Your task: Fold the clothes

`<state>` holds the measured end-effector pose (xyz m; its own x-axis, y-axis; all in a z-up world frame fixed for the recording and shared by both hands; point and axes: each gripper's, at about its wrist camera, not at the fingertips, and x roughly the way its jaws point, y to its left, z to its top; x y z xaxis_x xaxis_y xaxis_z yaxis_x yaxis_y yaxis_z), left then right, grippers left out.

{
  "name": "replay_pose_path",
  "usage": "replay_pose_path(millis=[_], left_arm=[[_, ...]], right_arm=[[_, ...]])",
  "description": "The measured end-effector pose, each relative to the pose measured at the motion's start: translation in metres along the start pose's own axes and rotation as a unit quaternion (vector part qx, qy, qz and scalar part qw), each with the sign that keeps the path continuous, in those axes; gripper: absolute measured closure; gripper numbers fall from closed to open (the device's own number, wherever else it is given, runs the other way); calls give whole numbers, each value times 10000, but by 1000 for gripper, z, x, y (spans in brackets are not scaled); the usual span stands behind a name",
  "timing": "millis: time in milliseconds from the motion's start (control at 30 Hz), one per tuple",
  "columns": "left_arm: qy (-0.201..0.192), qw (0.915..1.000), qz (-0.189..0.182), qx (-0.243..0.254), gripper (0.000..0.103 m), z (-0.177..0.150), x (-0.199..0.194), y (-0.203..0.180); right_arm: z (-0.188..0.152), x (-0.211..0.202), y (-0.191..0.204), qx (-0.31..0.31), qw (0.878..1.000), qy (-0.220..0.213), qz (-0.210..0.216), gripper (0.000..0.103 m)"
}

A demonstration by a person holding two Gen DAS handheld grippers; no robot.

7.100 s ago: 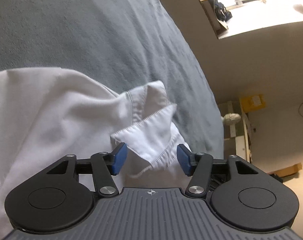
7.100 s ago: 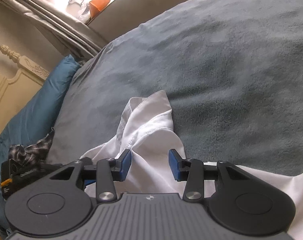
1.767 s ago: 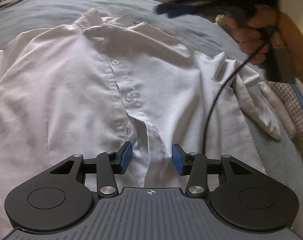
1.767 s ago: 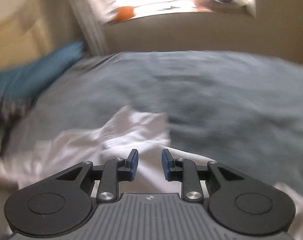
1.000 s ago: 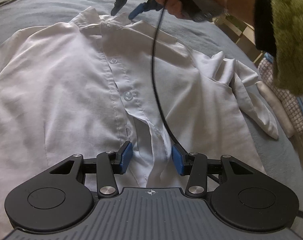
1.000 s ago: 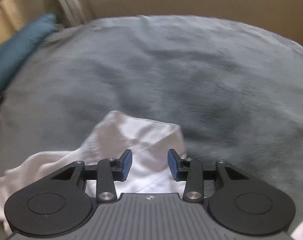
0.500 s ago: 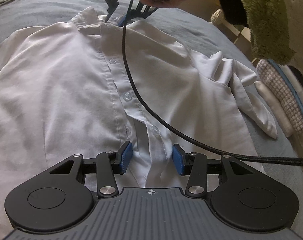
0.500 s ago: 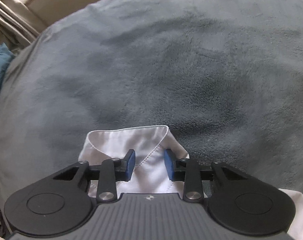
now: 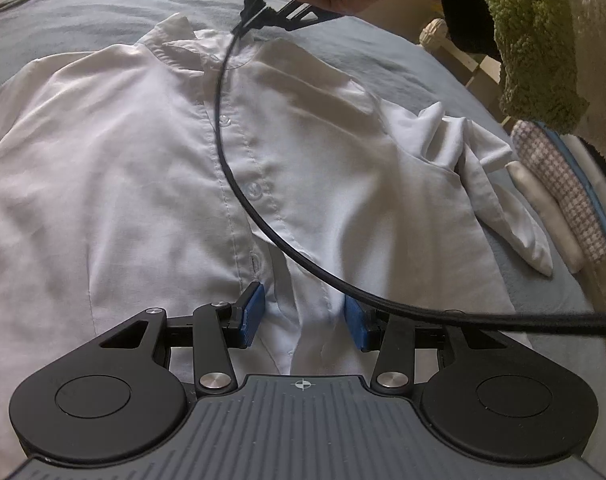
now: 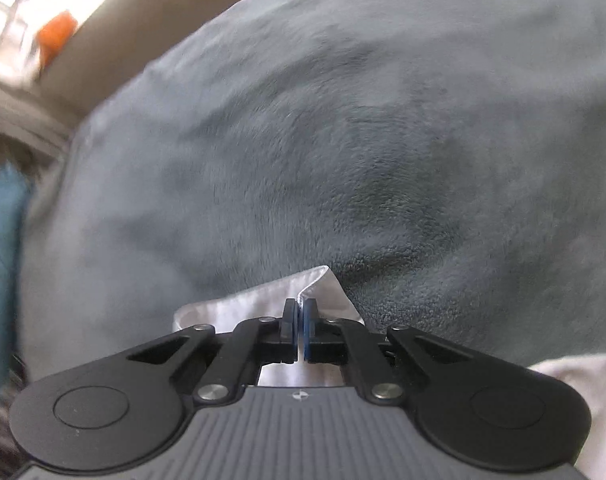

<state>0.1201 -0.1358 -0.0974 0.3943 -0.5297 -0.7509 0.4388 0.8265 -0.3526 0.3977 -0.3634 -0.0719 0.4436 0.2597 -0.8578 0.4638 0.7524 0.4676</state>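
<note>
A white shirt (image 9: 151,184) lies buttoned-side up across the grey bed (image 10: 343,140). The left tongs (image 9: 301,314) stand spread over its placket at lower centre. The right tongs (image 10: 300,320) pinch the collar (image 10: 271,296). A black cable (image 9: 239,184) crosses the shirt; folded clothes (image 9: 559,196) sit at right.

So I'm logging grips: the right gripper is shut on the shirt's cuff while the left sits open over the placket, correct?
Not the cuff. The right gripper is shut on the shirt's collar, as the right wrist view shows. The left gripper does sit open over the placket.
</note>
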Motion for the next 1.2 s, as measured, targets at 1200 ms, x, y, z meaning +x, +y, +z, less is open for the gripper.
replay_pose_path(millis=[1200], left_arm=[[-309, 9987, -356, -199, 46, -6, -24, 19]], right_arm=[[-74, -206, -135, -89, 9608, -2117, 1789, 79]])
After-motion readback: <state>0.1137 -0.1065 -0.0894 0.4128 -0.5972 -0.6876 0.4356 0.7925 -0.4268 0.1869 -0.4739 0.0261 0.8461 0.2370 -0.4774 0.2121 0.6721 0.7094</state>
